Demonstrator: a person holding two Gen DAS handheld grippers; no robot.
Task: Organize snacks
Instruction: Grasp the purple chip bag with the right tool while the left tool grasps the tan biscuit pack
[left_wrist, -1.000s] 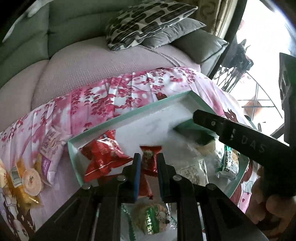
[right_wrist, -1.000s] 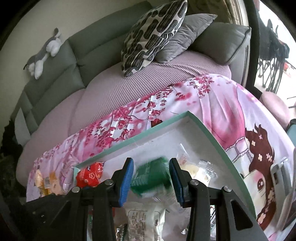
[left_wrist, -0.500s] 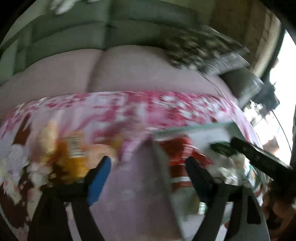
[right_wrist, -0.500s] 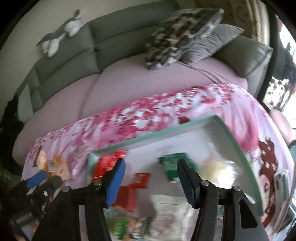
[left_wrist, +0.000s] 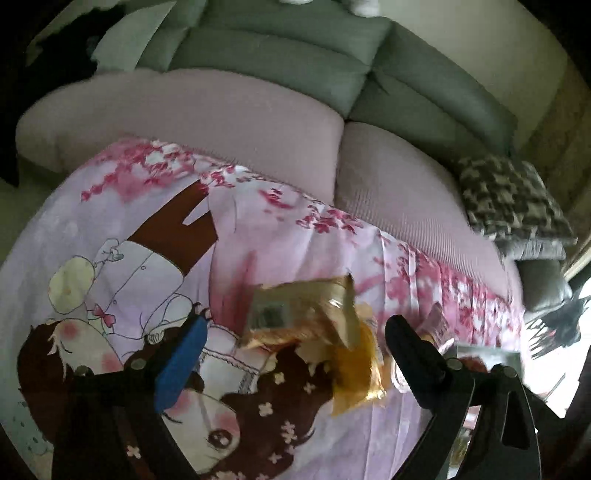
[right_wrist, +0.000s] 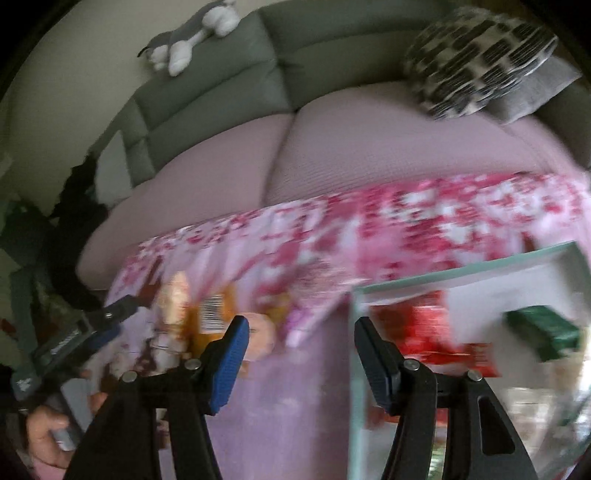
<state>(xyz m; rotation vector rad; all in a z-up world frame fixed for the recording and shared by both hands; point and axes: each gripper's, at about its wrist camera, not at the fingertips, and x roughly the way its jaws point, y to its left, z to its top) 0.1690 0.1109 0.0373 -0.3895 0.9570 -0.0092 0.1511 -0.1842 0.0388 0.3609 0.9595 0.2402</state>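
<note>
**Both sets of jaws empty over the pink cloth, snacks split between heap and tray**

The left gripper (left_wrist: 295, 343) has its jaws spread wide and opening further, with nothing pressed between the blue pad and the black finger. Just beyond its fingertips, a crinkled golden-yellow plastic snack packet (left_wrist: 314, 321) with a barcode label lies on the pink cartoon-print cloth (left_wrist: 147, 266), on the printed girl's dark hair. An amber translucent wrapper (left_wrist: 360, 373) lies against the packet's right side.

The right gripper (right_wrist: 301, 332) has its jaws part open and holds nothing; only bare pink cloth shows in the gap. To its left lies a blurred heap of orange and yellow snack packets (right_wrist: 212, 314), one showing a barcode, with a pale round pink snack (right_wrist: 260, 334) just beside the blue pad. To its right stands the shallow white tray with a mint-green rim (right_wrist: 461, 271), its near corner just behind the right finger. Inside the tray lie a red foil snack bag (right_wrist: 428, 328) and a dark green snack packet (right_wrist: 543, 328), with more wrappers too blurred to tell nearer the camera.

At the far left of the right wrist view, a hand (right_wrist: 44, 435) holds the left gripper's handle.

Behind the cloth runs a mauve-covered sofa seat (right_wrist: 332, 147) with grey-green back cushions (left_wrist: 277, 55). A black-and-cream patterned pillow (right_wrist: 476, 55) rests on a plain grey pillow (right_wrist: 532, 92) on the seat's right, and a grey-and-white plush toy (right_wrist: 192, 40) lies along the sofa back.
</note>
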